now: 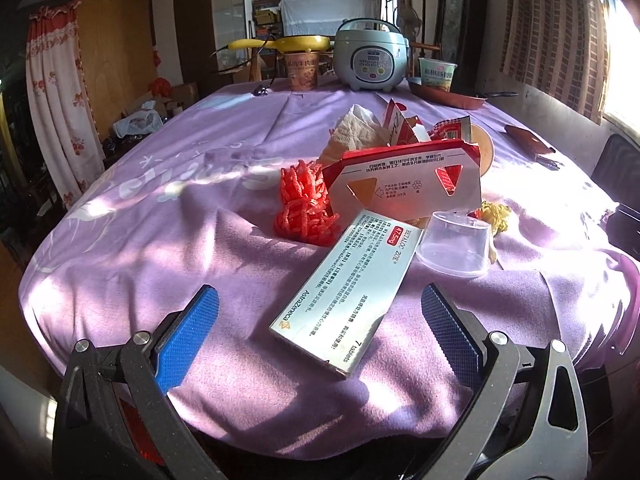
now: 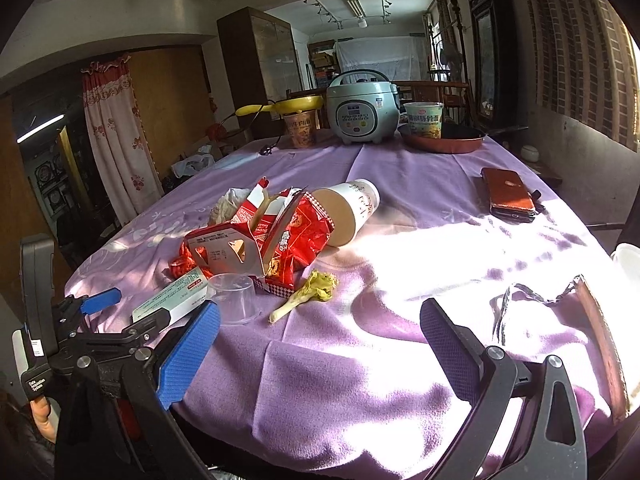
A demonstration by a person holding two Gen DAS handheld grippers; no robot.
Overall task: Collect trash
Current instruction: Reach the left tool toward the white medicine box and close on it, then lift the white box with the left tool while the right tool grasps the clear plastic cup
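Observation:
A trash heap lies on the purple cloth (image 1: 140, 240): a white medicine box (image 1: 344, 288), an upturned clear plastic cup (image 1: 456, 244), red netting (image 1: 304, 204), a red and white carton (image 1: 404, 184) and crumpled tissue (image 1: 356, 132). My left gripper (image 1: 320, 336) is open, with the near end of the medicine box between its blue pads, untouched. The right wrist view shows the left gripper (image 2: 132, 308) at the medicine box (image 2: 176, 300), plus a red snack bag (image 2: 296, 240), a tipped paper cup (image 2: 352, 212) and a yellow vegetable scrap (image 2: 308, 292). My right gripper (image 2: 320, 356) is open over bare cloth.
At the table's far end stand a rice cooker (image 2: 362, 106), a yellow pan (image 2: 300, 104), two noodle cups (image 2: 424, 120) and a red pan (image 2: 440, 138). A brown wallet-like case (image 2: 508, 194) lies at the right. A torn foil wrapper (image 2: 520, 304) and cardboard (image 2: 600, 340) sit near right.

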